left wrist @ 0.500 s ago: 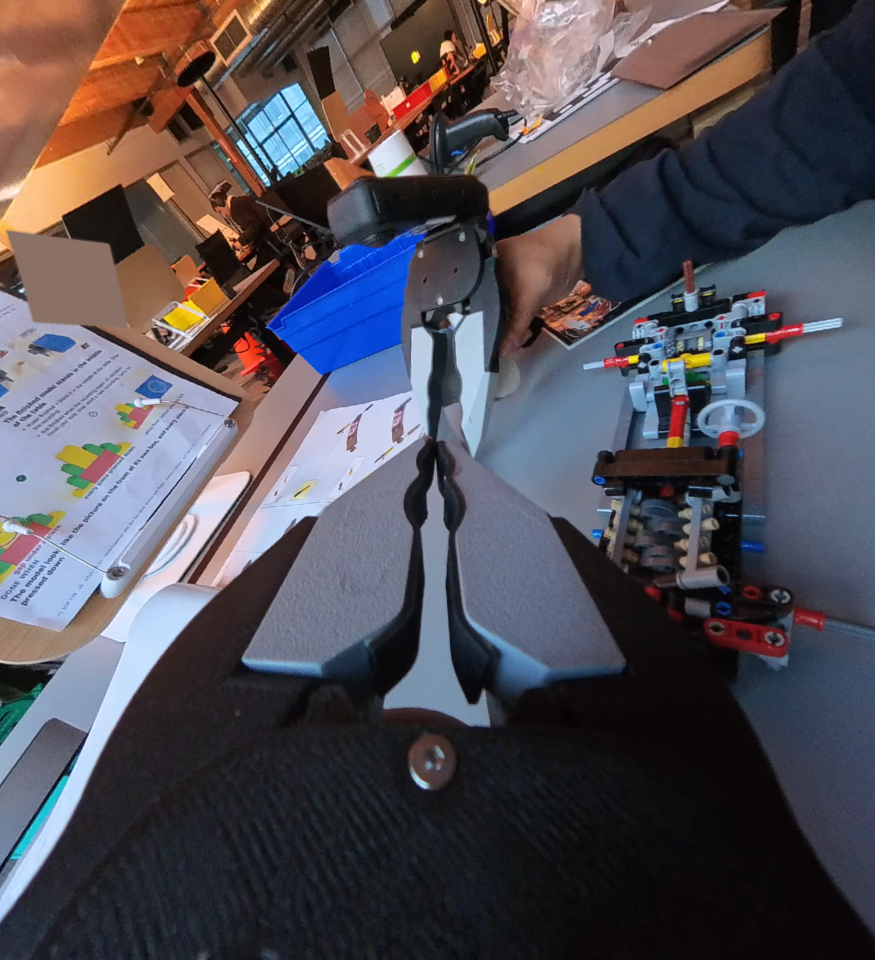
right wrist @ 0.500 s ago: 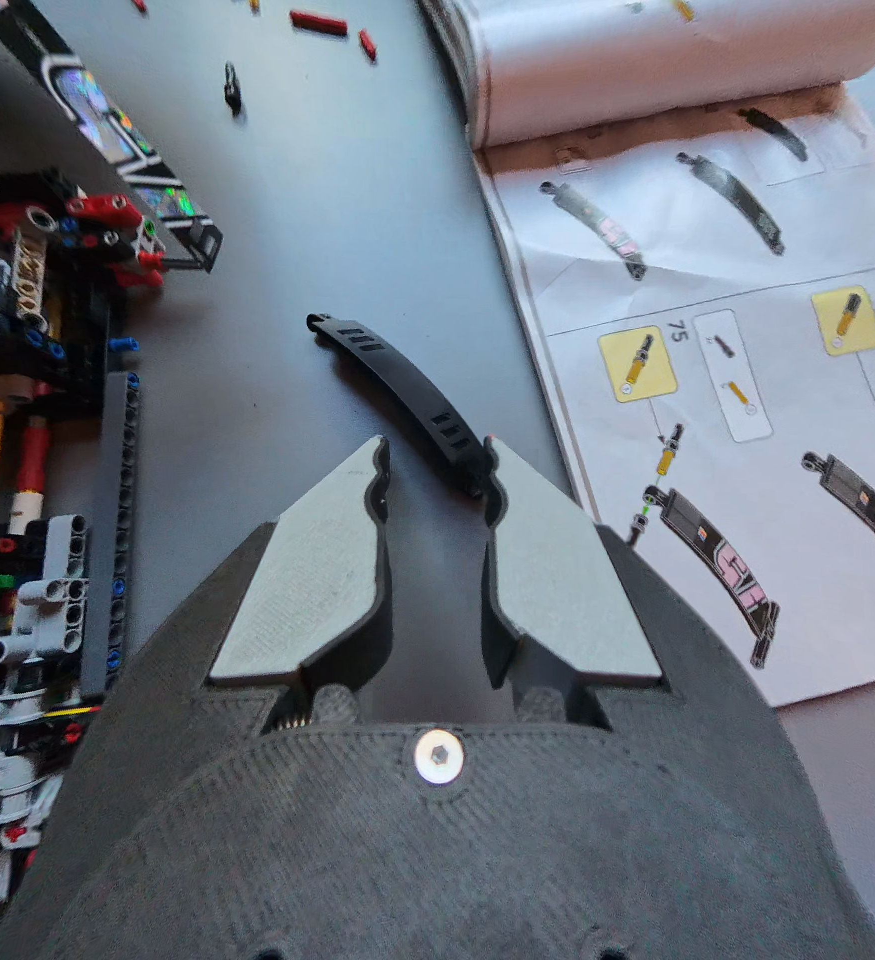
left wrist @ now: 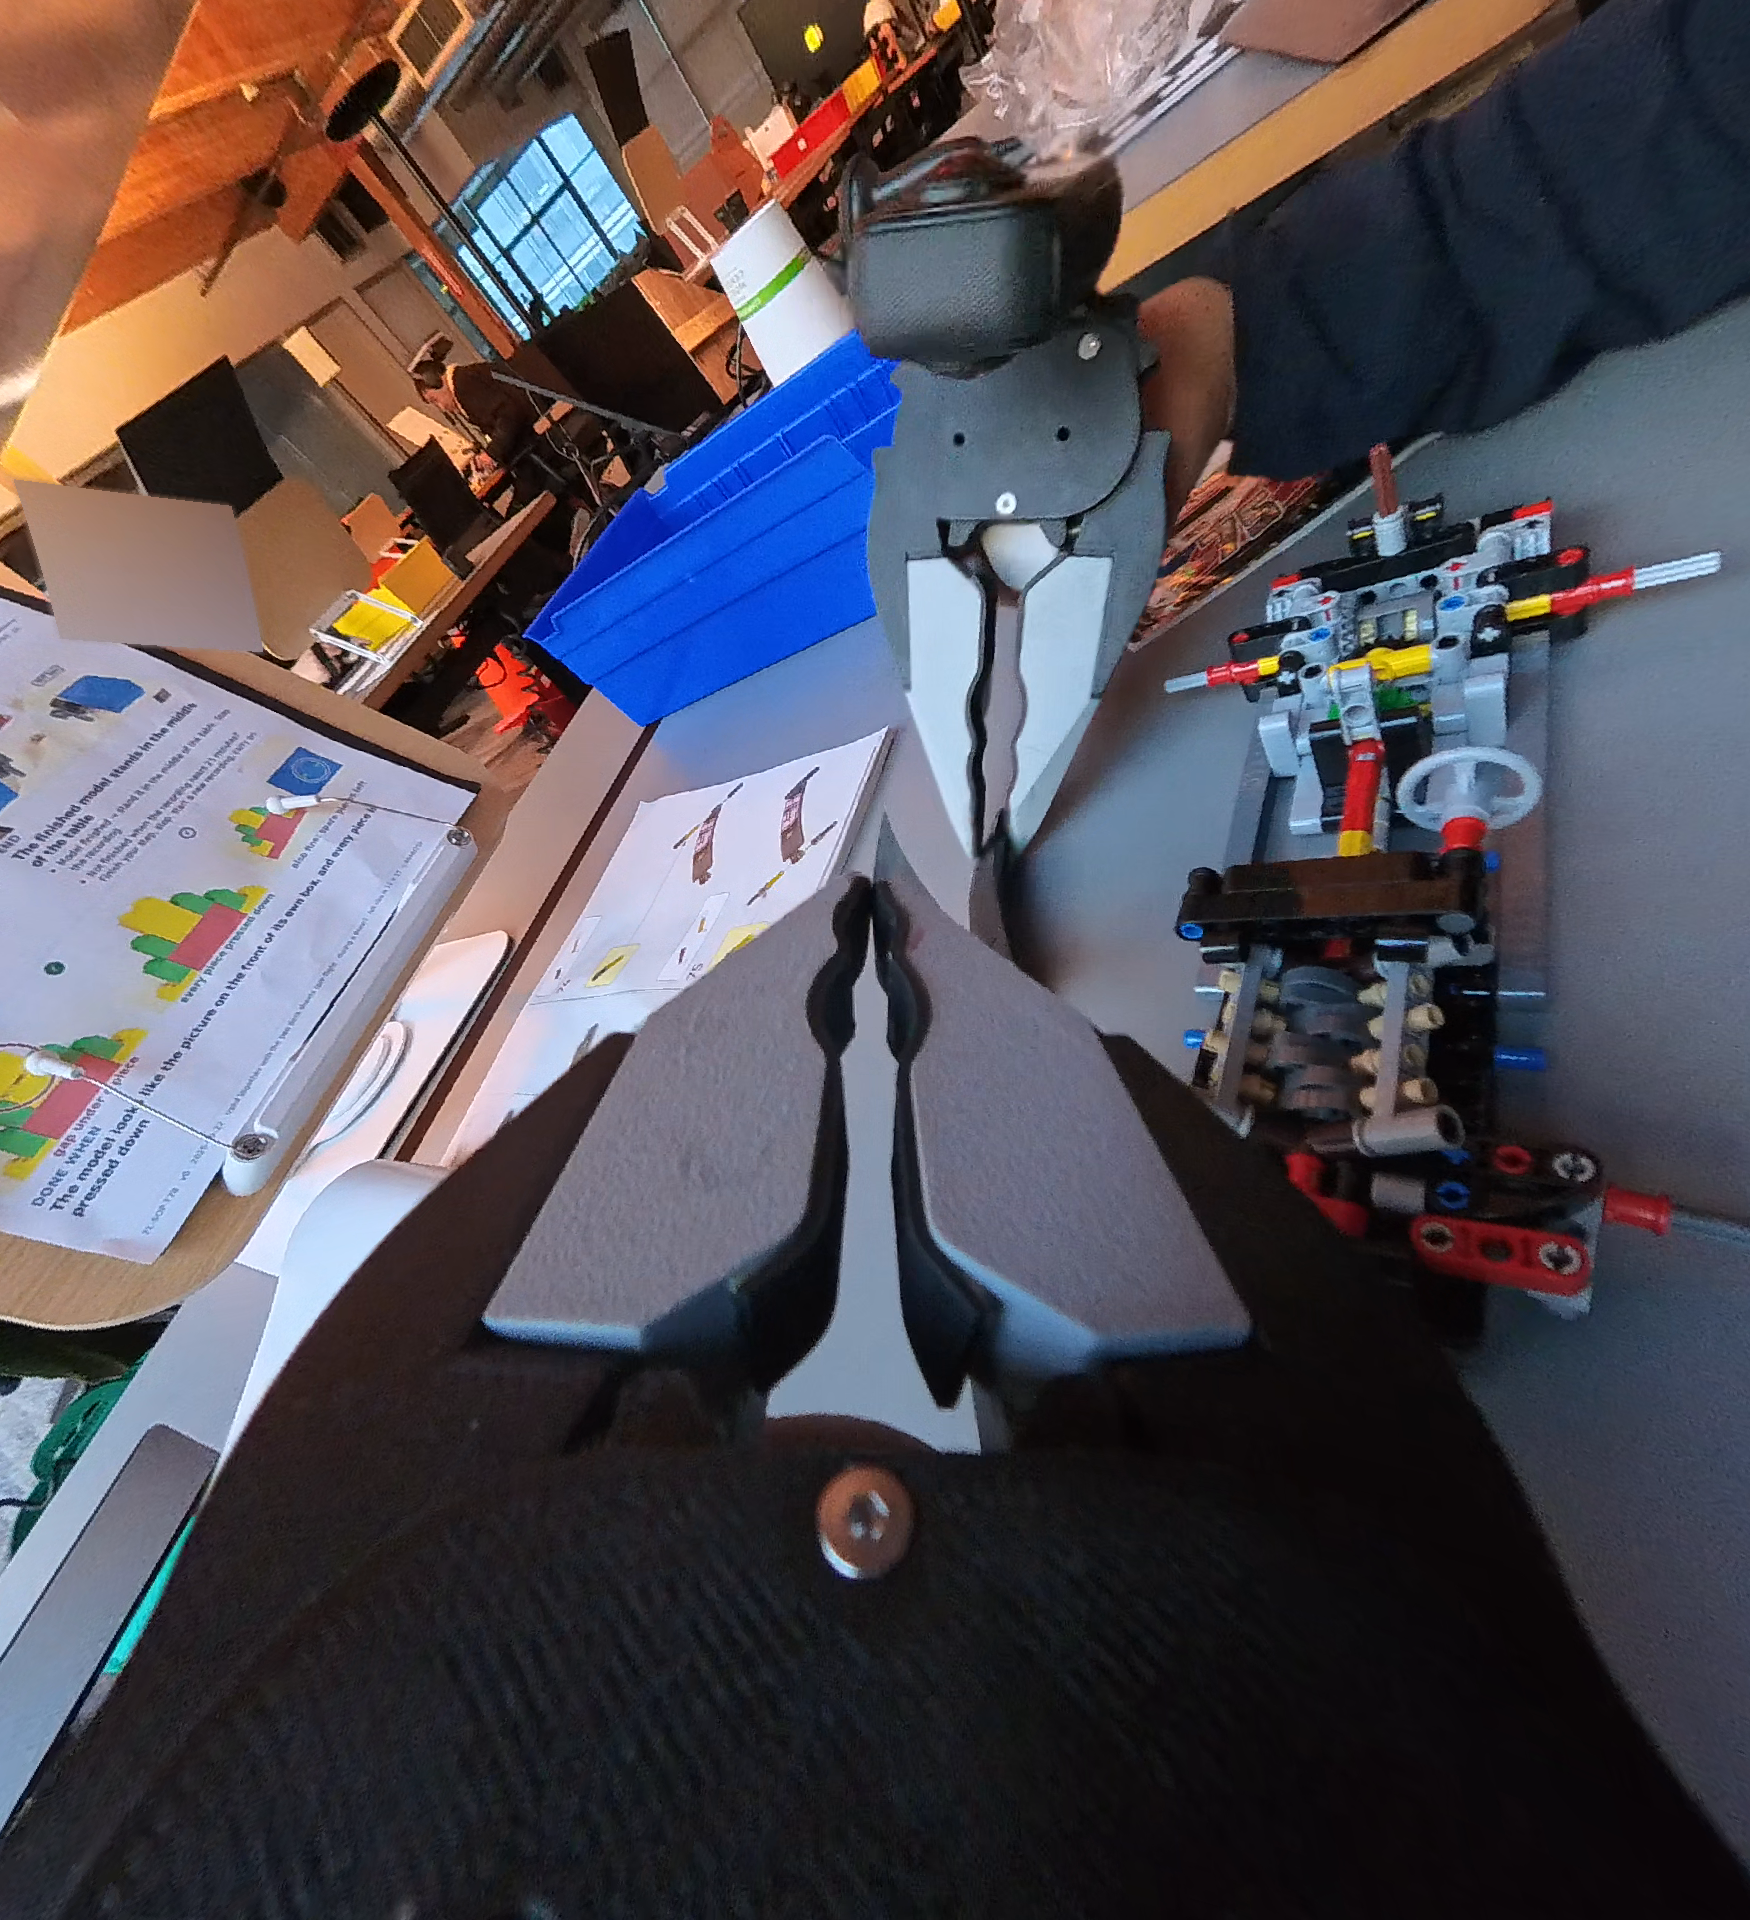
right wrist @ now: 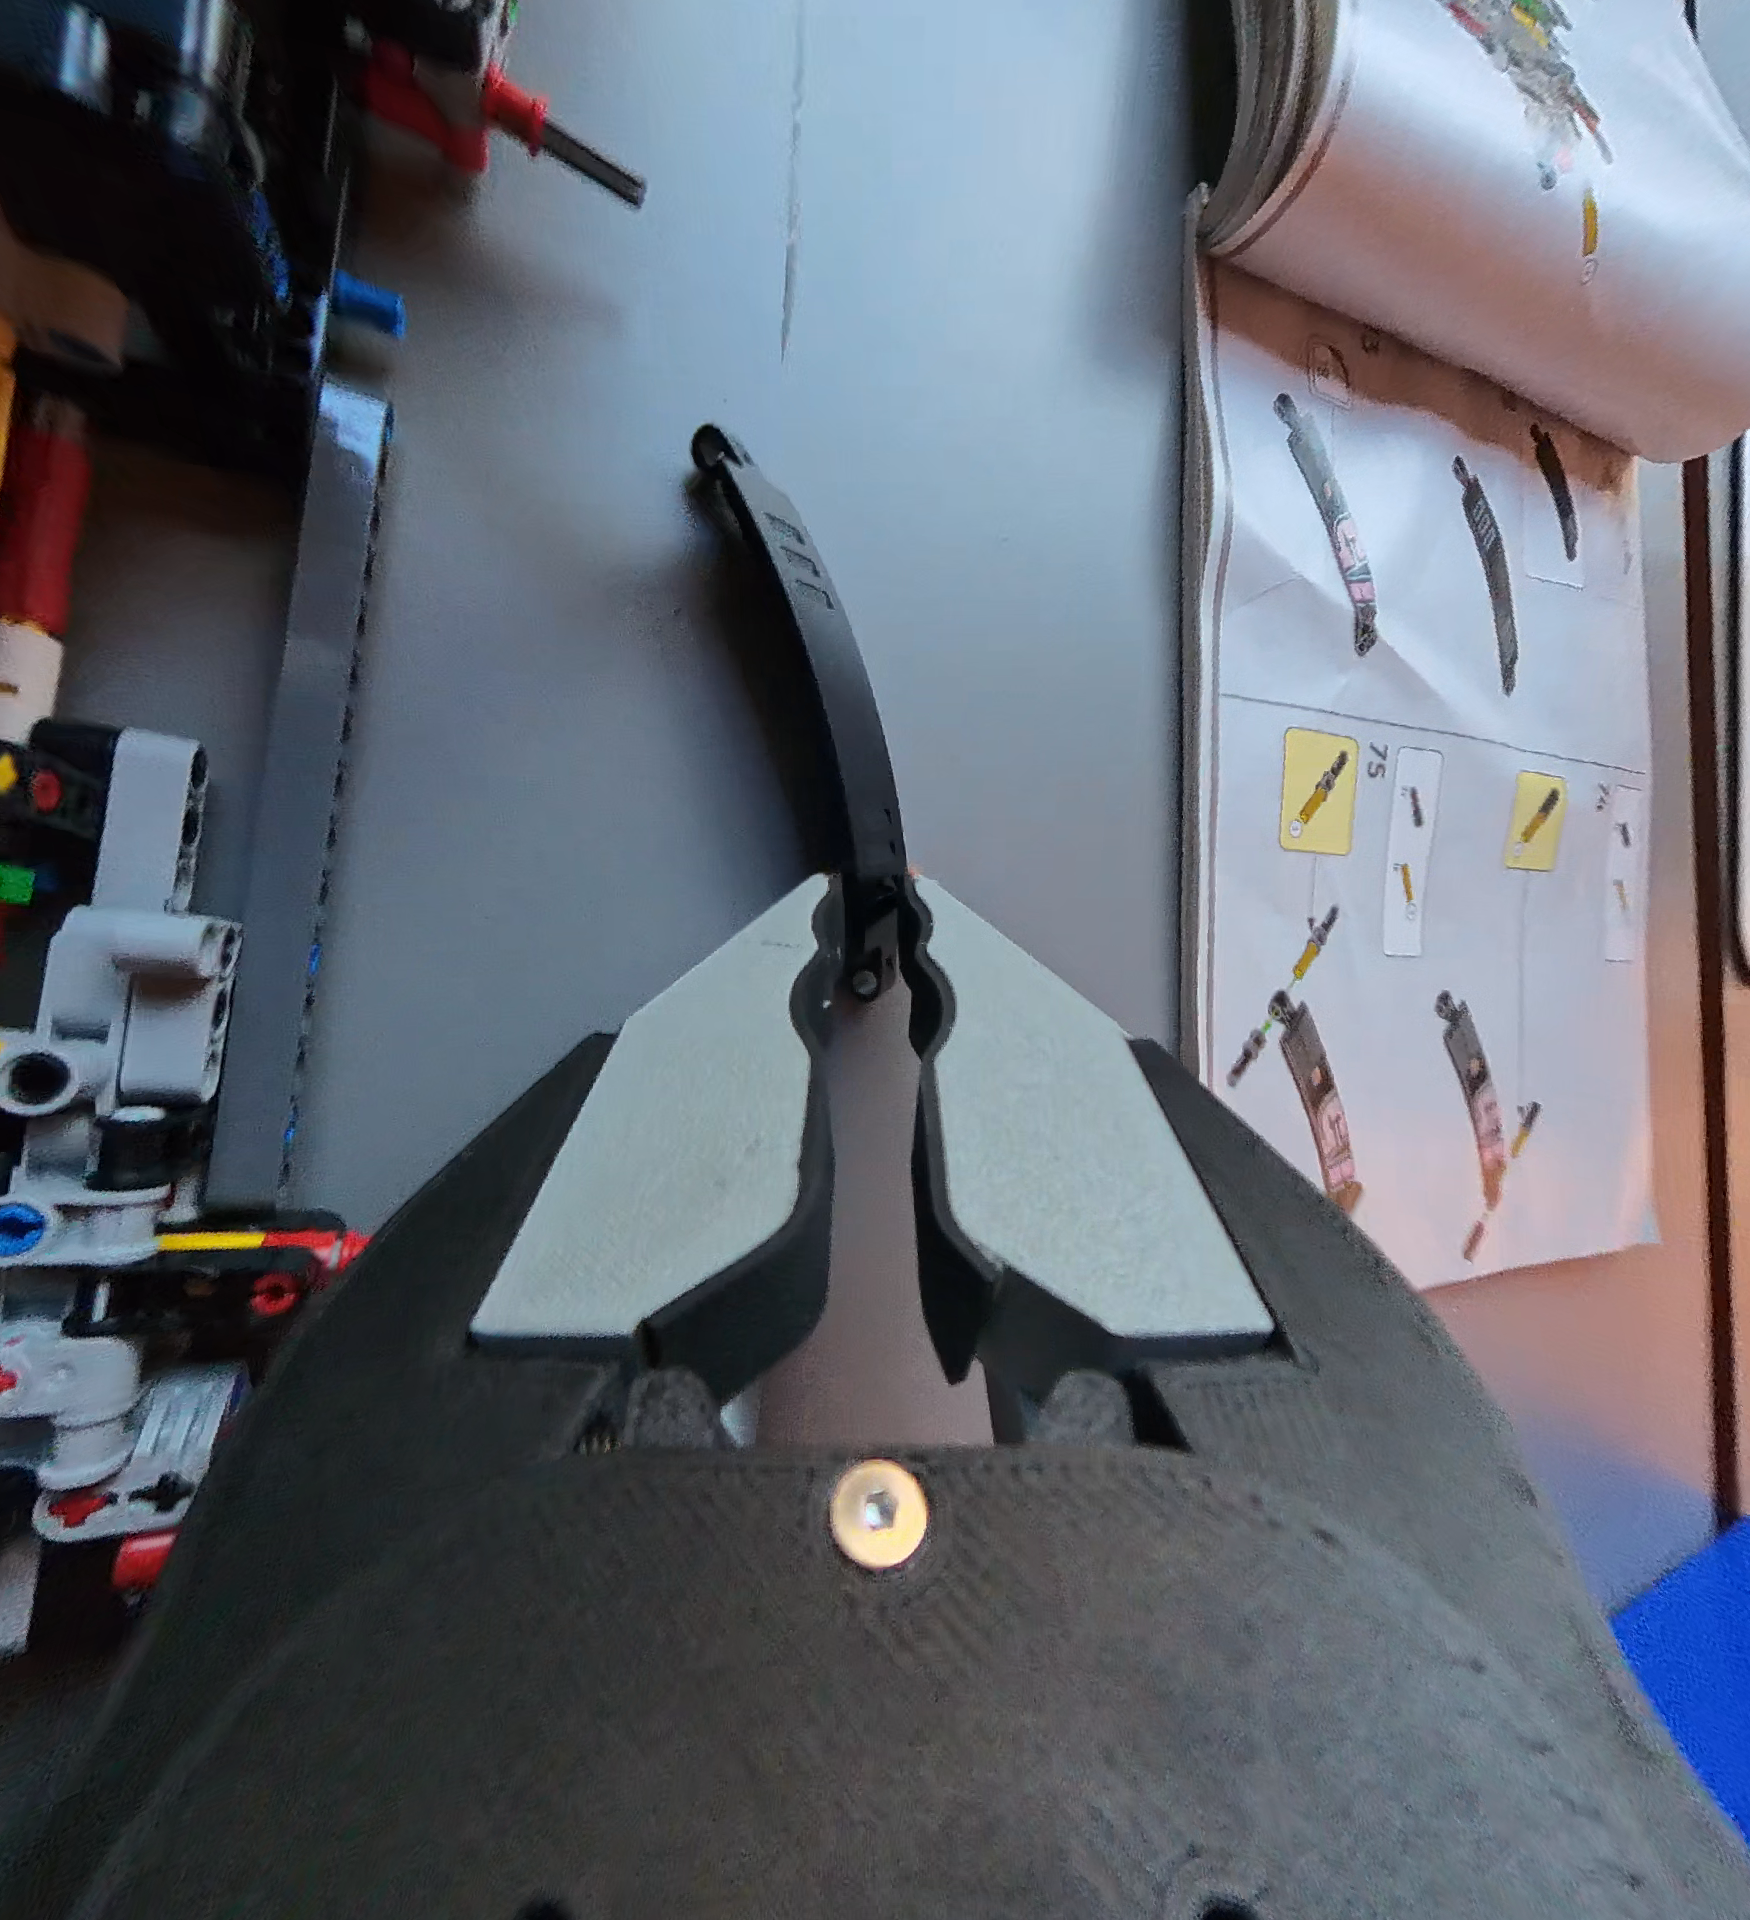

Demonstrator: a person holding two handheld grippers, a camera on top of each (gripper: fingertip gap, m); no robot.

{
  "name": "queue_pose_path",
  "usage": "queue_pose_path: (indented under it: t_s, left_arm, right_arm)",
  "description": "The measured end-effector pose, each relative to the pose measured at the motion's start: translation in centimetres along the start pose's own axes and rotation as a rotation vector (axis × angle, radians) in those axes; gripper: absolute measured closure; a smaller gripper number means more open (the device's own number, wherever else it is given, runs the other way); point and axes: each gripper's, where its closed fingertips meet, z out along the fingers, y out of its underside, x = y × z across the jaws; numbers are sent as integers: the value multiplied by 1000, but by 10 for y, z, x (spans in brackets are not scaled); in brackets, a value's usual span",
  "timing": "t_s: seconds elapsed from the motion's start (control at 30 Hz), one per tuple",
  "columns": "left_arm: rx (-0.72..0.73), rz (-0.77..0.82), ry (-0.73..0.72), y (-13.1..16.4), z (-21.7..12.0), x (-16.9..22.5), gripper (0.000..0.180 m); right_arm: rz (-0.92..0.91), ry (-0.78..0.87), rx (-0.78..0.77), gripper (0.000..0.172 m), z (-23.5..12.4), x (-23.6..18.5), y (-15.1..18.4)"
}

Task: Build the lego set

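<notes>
Pinching one end of the curved black strip tight in the right gripper, beside the open booklet. Keeping the left gripper shut, holding nothing.

We are looking at a large open workshop or maker space: exposed wooden ceiling beams are running overhead, big paned industrial windows are letting in daylight, long workbenches are carrying dark monitors, and a blue plastic storage bin is sitting beside our grey surface.

Workshop window (daylit), grey table
</notes>
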Motion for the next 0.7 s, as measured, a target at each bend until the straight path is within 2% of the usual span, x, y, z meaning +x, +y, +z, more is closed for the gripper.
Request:
queue_pose_path:
  t_s: [0.17,0.3,0.43,0.53,0.7]
  left_arm:
    - [1,-19,7,3,1,0,180]
    - [8,-28,11,4,1,0,180]
    - [14,-34,24,6,2,3,180]
    - [68,-44,51,-4,2,9,180]
    - [149,-14,86,-23,2,22,180]
  right_arm:
    - [-53,9,-23,162,-7,-8,3]
    - [21,-41,48,155,-14,-9,-1]
    - [175,-150,240,153,-31,-8,-18]
    - [296,-309,405,150,-48,-13,-34]
    - [390,-522,547,143,-73,-27,-47]
